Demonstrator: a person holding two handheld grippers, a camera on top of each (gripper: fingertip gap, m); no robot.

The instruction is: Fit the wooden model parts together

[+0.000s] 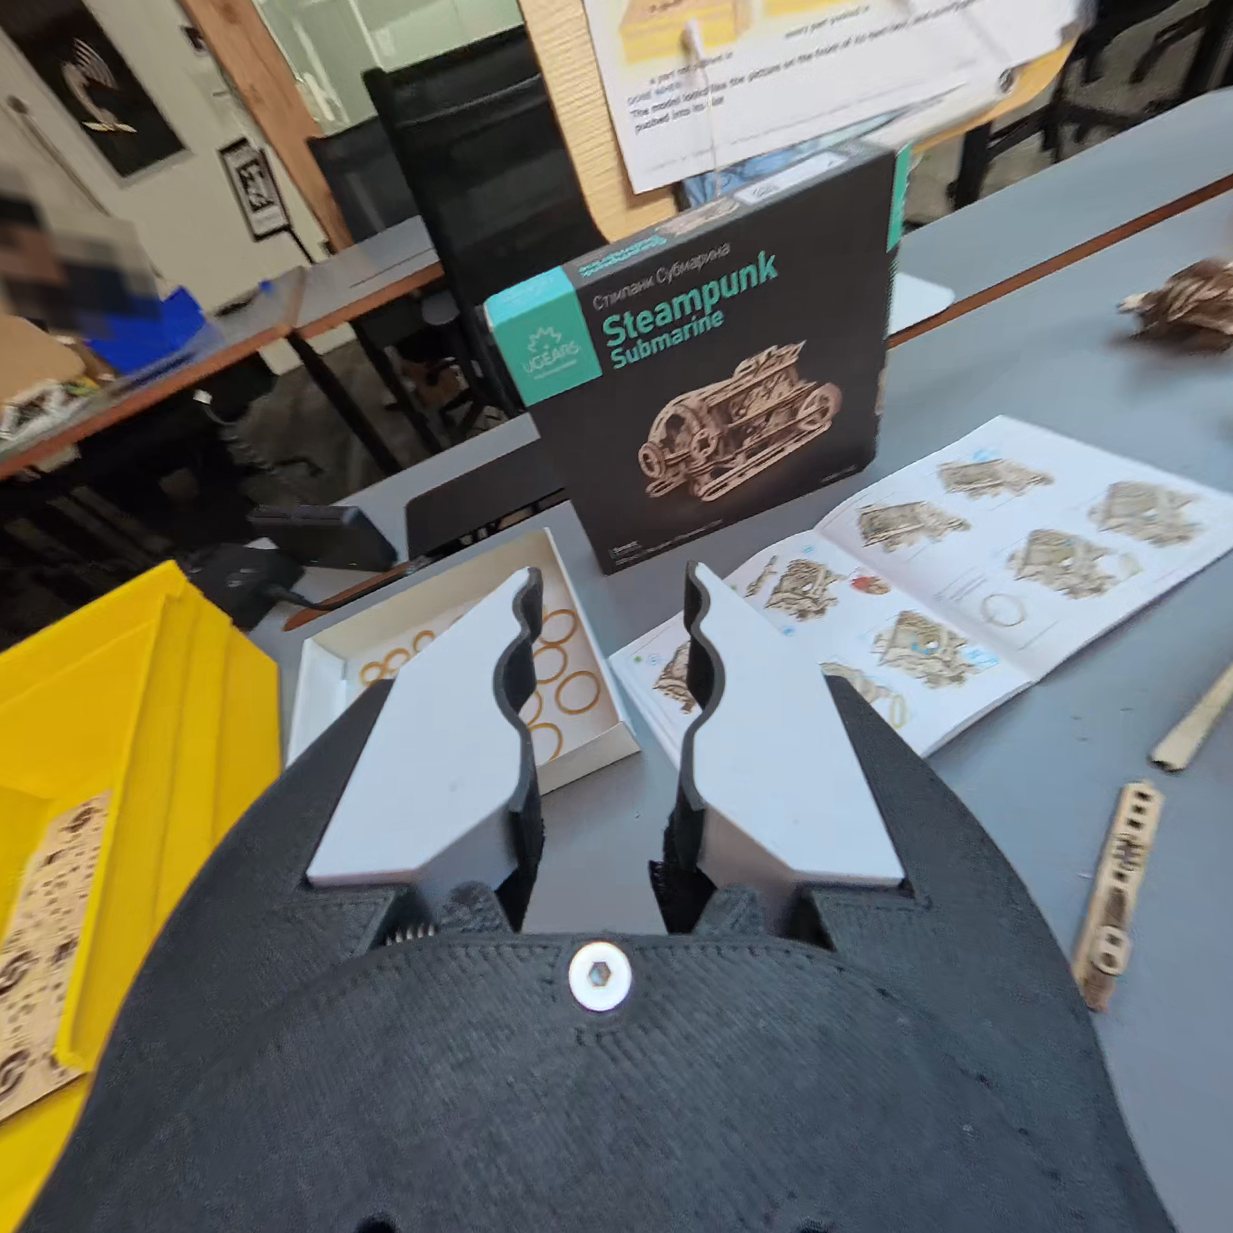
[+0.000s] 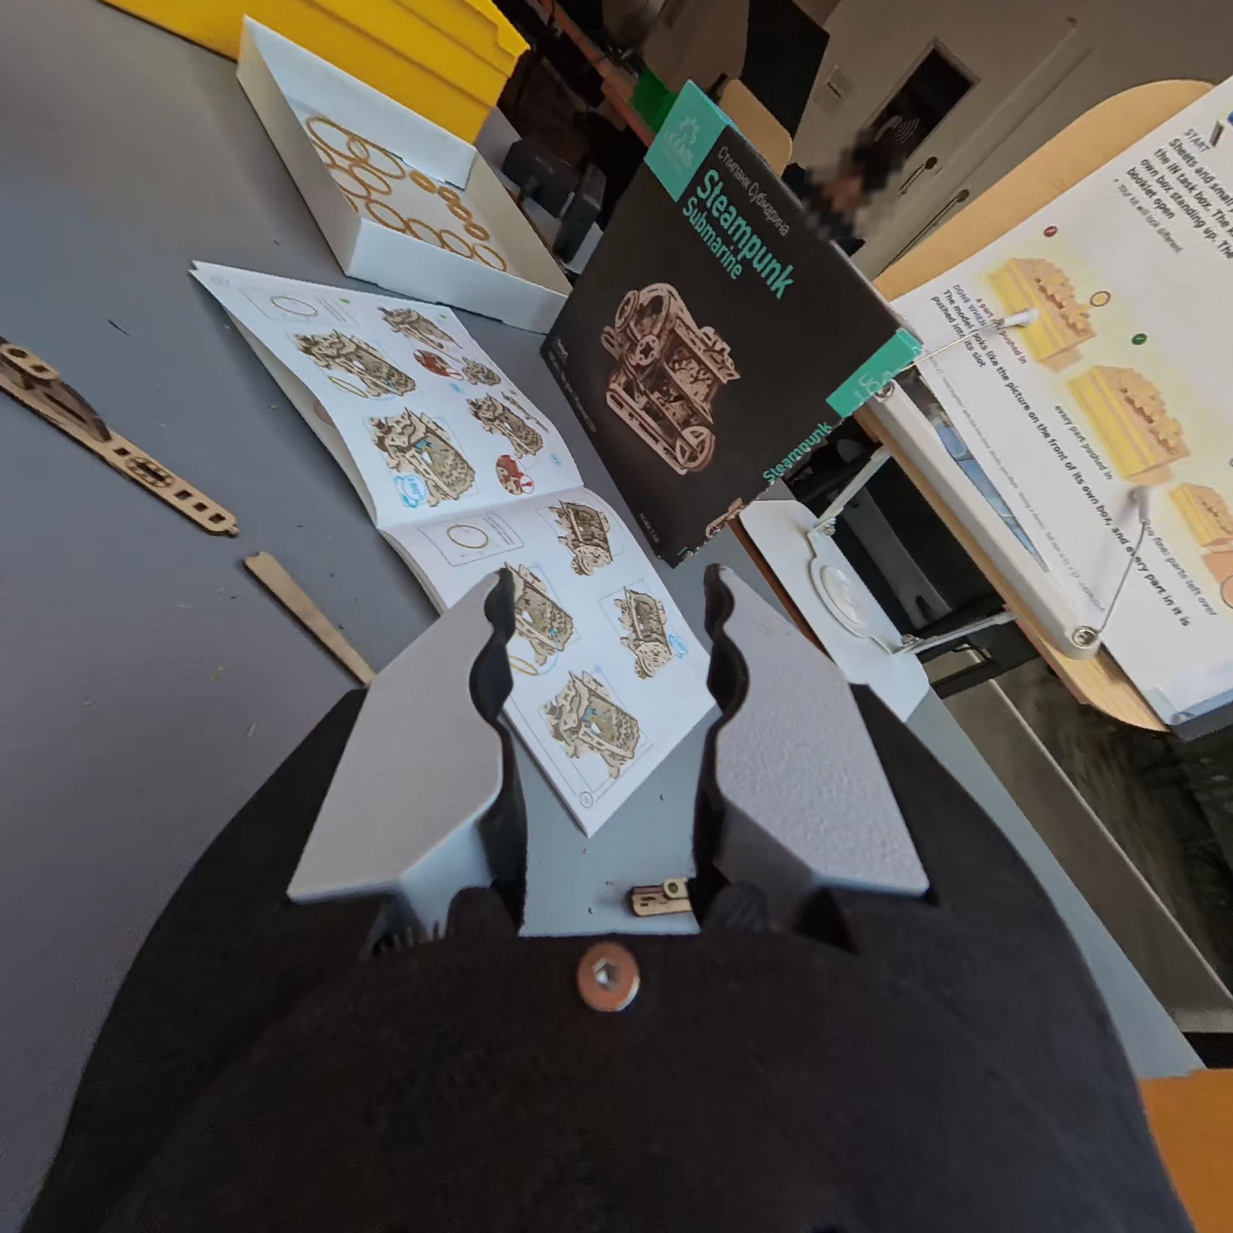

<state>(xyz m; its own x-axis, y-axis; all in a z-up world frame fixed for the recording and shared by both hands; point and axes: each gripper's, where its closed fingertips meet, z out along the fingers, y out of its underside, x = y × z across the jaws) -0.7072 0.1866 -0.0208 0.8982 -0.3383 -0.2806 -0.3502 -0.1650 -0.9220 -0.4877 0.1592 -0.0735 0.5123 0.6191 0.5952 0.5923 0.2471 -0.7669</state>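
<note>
My left gripper is open and empty above the grey table, over a white tray of rubber rings. A long perforated wooden strip and a plain wooden stick lie to its right; a partly built wooden model sits blurred at the far right. My right gripper is open and empty over the open instruction booklet. The perforated strip and the stick lie to its left. A small wooden piece lies on the table between its finger bases.
The dark model box stands upright behind the booklet. A yellow bin holding a wooden parts sheet is at the left. An instruction sheet on a stand is at the right. The ring tray lies beyond the booklet.
</note>
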